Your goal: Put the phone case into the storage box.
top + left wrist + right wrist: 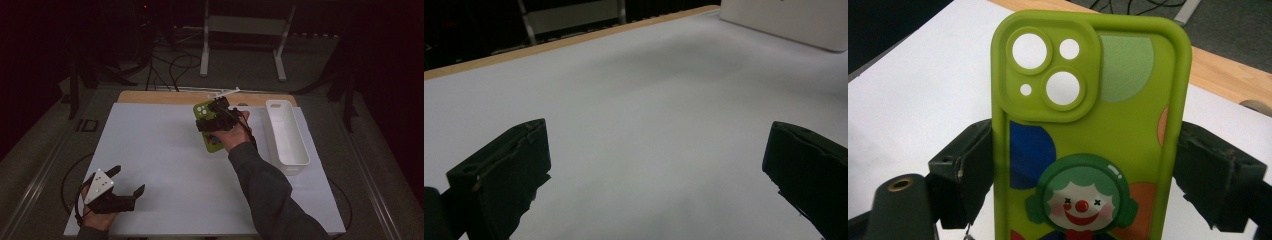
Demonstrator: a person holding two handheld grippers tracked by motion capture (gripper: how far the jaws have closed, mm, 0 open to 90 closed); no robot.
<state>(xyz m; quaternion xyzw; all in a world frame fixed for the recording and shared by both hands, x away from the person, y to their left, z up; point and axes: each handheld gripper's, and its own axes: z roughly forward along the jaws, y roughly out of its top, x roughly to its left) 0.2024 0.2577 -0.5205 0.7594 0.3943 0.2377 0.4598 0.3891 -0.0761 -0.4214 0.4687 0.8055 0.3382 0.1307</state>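
Note:
A lime-green phone case [1098,130] with camera cutouts and a clown face on its back stands between the jaws of my right gripper [1088,137], which press on its two long sides. In the high view the phone case [204,111] is at the back middle of the white mat [160,145], with the right gripper [220,120] shut on it. I cannot tell whether its lower end touches the mat. My left gripper [130,179] rests near the mat's front left corner, jaws wide apart. In its own view, the left gripper [656,132] has bare mat between its jaws.
A long white bin [286,132] lies along the right side of the mat, also seen as the white bin [784,20] in the left gripper view. A wooden table edge [165,96] runs behind the mat. Cables and a metal stand are on the floor beyond.

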